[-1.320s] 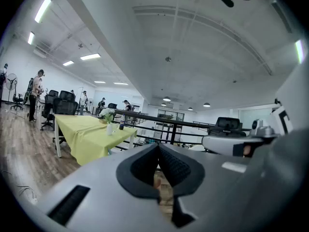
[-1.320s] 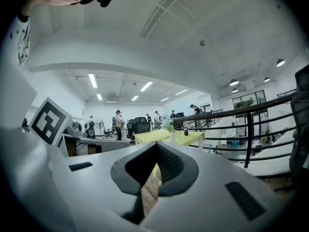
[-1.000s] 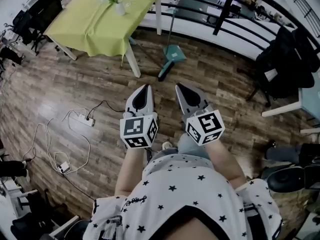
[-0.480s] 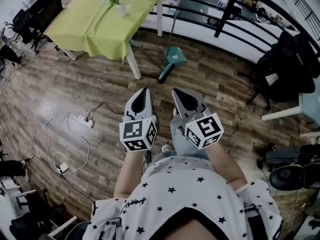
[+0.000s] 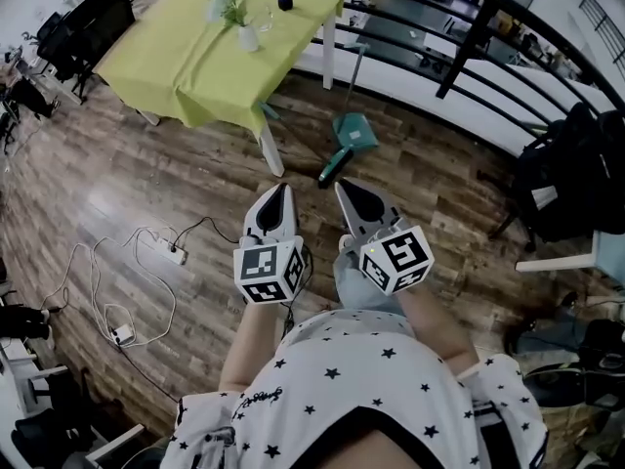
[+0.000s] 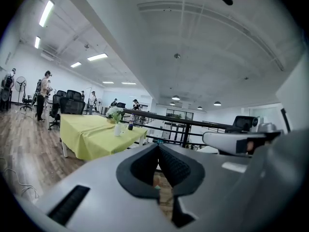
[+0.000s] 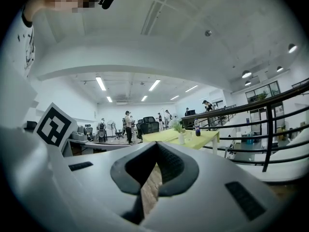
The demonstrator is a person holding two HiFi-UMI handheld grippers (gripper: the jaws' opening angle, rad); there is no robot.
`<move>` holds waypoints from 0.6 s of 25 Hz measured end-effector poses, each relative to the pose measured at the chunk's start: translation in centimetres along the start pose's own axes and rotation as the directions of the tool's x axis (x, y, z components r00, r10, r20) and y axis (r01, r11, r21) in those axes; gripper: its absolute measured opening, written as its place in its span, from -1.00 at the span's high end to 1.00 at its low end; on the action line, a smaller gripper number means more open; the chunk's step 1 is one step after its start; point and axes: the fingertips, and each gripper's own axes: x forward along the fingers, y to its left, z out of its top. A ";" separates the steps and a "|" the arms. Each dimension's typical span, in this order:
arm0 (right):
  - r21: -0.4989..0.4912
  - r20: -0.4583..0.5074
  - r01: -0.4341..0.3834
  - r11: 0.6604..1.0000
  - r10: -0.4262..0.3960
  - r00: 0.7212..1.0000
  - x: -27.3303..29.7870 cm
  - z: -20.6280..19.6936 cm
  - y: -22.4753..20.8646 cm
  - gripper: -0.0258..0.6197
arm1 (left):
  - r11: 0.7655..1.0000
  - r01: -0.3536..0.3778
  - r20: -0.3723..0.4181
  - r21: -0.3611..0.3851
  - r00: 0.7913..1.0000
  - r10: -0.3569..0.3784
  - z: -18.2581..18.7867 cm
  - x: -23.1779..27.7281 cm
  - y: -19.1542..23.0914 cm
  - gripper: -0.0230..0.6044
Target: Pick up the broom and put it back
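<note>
In the head view, both grippers are held side by side above the wooden floor [image 5: 117,174]. The left gripper [image 5: 283,188] has its fingers clenched together to a point, with nothing in them. The right gripper [image 5: 341,184] is clenched and empty in the same way. The broom [image 5: 354,131] is on the floor beyond the fingertips, a little right of the right fingers and apart from them. Its thin pole goes up toward the railing [image 5: 508,27]. A short dark teal piece [image 5: 332,167] lies just ahead of the right fingertips. I cannot tell if it belongs to the broom. The table [image 5: 186,57] with a yellow-green cloth stands beyond the left fingers, to their left. A power strip [image 5: 164,254] lies on the floor, left of the left fingers.

In the left gripper view, the left gripper [image 6: 158,146] has its fingertips touching each other and it holds nothing. The table [image 6: 96,137] is ahead and left of the fingers, with a bottle [image 6: 130,124] on it.

In the right gripper view, the right gripper [image 7: 157,145] has its fingertips meeting, and only floor shows through the gap behind them. The table [image 7: 193,138] is ahead, slightly right of the fingers. The broom does not show in this view.
</note>
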 end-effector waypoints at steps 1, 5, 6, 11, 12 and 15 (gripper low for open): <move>-0.003 -0.003 -0.005 1.000 0.005 1.000 0.8 0.2 -0.8 0.94 | 1.000 -0.009 -0.002 -0.005 1.000 0.009 0.2 1.0 0.3 0.89; -0.021 -0.014 -0.028 0.999 0.028 1.000 3.7 1.1 -3.8 0.94 | 0.999 -0.036 -0.005 -0.020 0.999 0.036 1.0 4.7 1.0 0.89; -0.025 -0.016 -0.033 0.999 0.033 0.999 4.5 1.3 -4.5 0.94 | 0.999 -0.040 -0.006 -0.019 0.999 0.040 1.3 5.6 1.2 0.89; -0.027 -0.028 -0.081 0.996 0.080 0.996 8.9 2.3 -8.4 0.94 | 0.996 -0.089 -0.012 -0.031 0.996 0.088 2.1 10.5 2.8 0.89; -0.033 -0.033 -0.094 0.995 0.093 0.995 9.8 2.3 -9.1 0.94 | 0.994 -0.101 -0.010 -0.034 0.995 0.101 2.2 11.4 3.1 0.89; -0.040 -0.044 -0.126 0.991 0.125 0.991 12.0 2.0 -11.0 0.94 | 0.990 -0.136 -0.006 -0.043 0.991 0.136 2.5 13.9 4.0 0.89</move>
